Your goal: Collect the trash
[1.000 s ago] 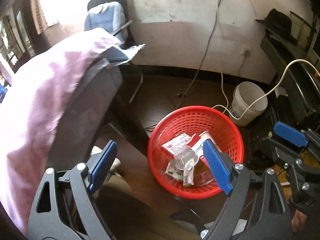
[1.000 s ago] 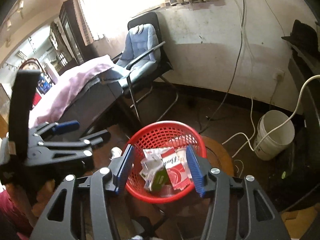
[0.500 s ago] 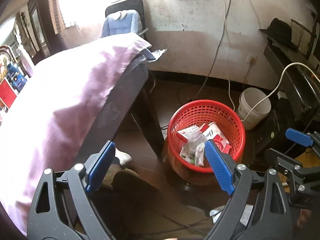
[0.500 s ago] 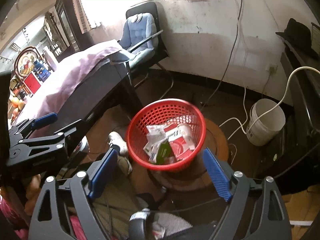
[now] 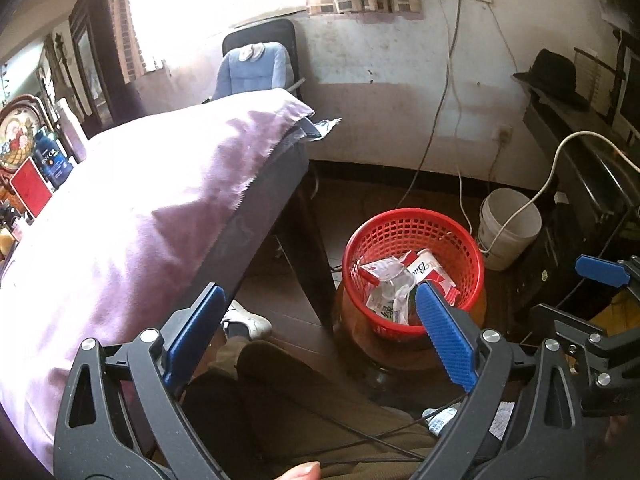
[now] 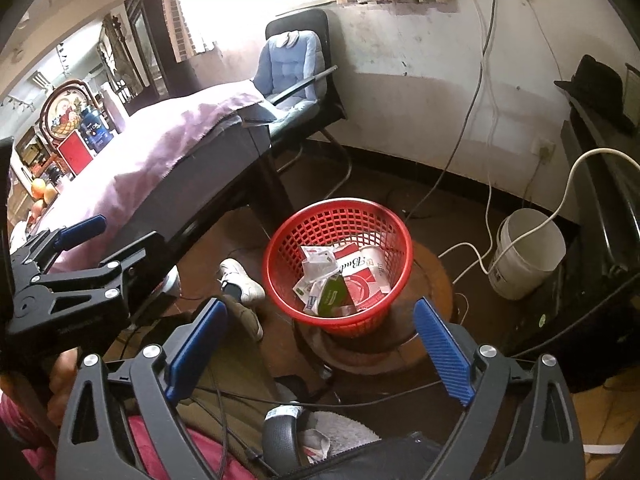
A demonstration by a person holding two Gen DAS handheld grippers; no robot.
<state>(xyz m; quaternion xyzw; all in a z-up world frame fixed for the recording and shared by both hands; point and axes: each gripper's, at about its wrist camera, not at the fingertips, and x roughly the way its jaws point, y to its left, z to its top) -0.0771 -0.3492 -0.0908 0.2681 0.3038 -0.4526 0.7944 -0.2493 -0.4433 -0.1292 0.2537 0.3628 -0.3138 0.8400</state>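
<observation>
From the left wrist view, the left gripper (image 5: 320, 322) is spread wide with nothing between its blue pads, hovering above the floor near the person's leg and white shoe (image 5: 244, 320). To the right and a little farther off stands the red basket (image 5: 400, 222), resting on a round brown stand; its near rim and part of its contents are hidden behind the right-hand blue pad. The trash (image 5: 394, 280) lies inside the basket: a red-and-white packet with script letters that seem to begin "Bu", the rest cut off, and crumpled clear wrappers whose print is too small to read. A purple cloth (image 5: 132, 216) covers the table on the left; at its far left edge a blue bottle (image 5: 50, 158) carries white lettering that cannot be made out. A white bucket (image 5: 506, 226) sits just right of the basket, and the right gripper's blue tip shows at the right edge. In the right wrist view, the right gripper (image 6: 318, 342) is likewise released and holds nothing, poised over the near side of the basket (image 6: 296, 228). The trash (image 6: 340, 276) shows more fully here: the red-and-white packet, a green packet with illegible print, and white wrappers. The left gripper (image 6: 100, 236) enters from the left, one finger partly hidden behind its own frame. The bucket (image 6: 528, 254) stands right of the basket, with a white cable hanging into it.
</observation>
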